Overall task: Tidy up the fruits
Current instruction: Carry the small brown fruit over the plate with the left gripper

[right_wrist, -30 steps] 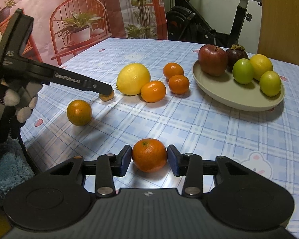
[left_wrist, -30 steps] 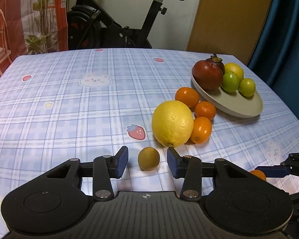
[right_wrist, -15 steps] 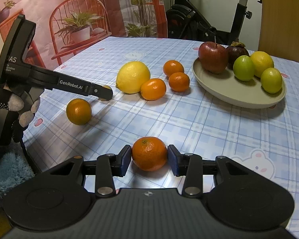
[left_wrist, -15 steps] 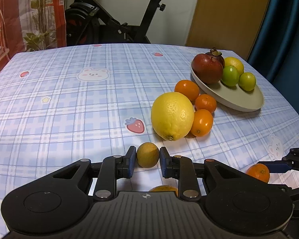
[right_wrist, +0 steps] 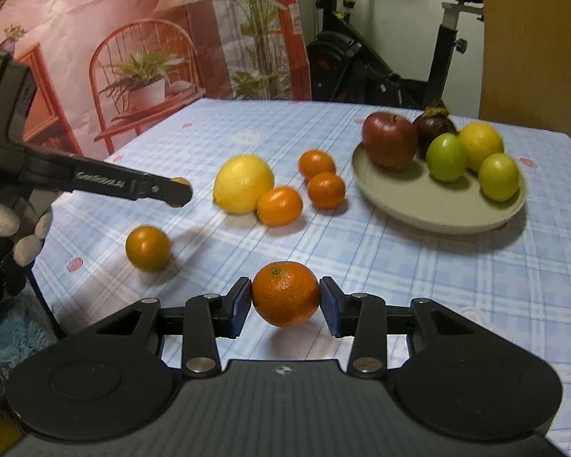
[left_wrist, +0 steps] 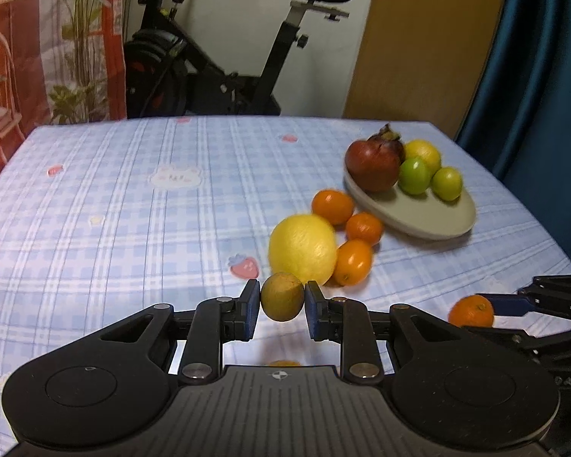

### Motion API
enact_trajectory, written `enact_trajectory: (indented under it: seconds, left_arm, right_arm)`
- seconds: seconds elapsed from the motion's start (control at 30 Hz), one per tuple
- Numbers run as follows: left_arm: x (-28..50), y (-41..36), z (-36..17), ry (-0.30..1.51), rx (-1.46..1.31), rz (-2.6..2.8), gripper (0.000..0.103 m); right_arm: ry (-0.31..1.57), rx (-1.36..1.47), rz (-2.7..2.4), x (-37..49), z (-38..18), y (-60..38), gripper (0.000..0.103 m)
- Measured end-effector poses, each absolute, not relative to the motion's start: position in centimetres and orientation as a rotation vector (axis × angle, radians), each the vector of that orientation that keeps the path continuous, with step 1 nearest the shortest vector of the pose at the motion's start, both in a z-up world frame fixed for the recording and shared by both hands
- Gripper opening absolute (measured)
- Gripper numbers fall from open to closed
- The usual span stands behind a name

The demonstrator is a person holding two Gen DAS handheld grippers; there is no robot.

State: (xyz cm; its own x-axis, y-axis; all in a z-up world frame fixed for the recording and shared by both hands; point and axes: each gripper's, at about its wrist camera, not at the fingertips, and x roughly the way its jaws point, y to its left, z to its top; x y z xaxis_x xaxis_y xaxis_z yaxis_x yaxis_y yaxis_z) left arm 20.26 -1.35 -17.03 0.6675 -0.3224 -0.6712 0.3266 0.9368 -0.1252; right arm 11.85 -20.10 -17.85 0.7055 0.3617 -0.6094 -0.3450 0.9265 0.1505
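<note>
Right gripper (right_wrist: 285,301) fingers (right_wrist: 240,306) clamp a mandarin (right_wrist: 284,299) above the tablecloth (right_wrist: 437,266).

An exercise bike (left_wrist: 224,57) stands beside a blue curtain (left_wrist: 533,76).

Mangosteen (left_wrist: 390,139) half behind apple (left_wrist: 373,165)

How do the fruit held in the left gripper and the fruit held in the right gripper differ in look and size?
Colour: the small fruit in the left gripper is dull olive-brown; the mandarin in the right gripper is bright orange.
Size: the small fruit is narrower, so the left jaws stand closer together than the right.
Shape: the small fruit looks oval, the mandarin rounder.
Shared: each is clamped between blue pads.
</note>
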Motion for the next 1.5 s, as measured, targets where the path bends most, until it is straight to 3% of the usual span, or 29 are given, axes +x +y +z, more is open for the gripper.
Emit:
enact_trajectory:
  seconds: [0.53,1.0,1.5]
  left_arm:
    - [22.9,-8.2,-10.8,0.624,0.075,-0.457,0.027]
    - [28.8,-15.4,-15.1,0.731,0.131,-0.531,0.027]
    - [32.1,-15.5,-19.0,0.848,0.124,-0.512,0.027]
  right_arm:
    - [0.493,0.011,0.326,16.5,-12.2,-24.1,0.042]
    - [0.527,0.07,0.263,22.2,-15.4,-29.6,0.042]
    - [0.602,0.012,0.335,25.7,-18.9,-28.4,0.042]
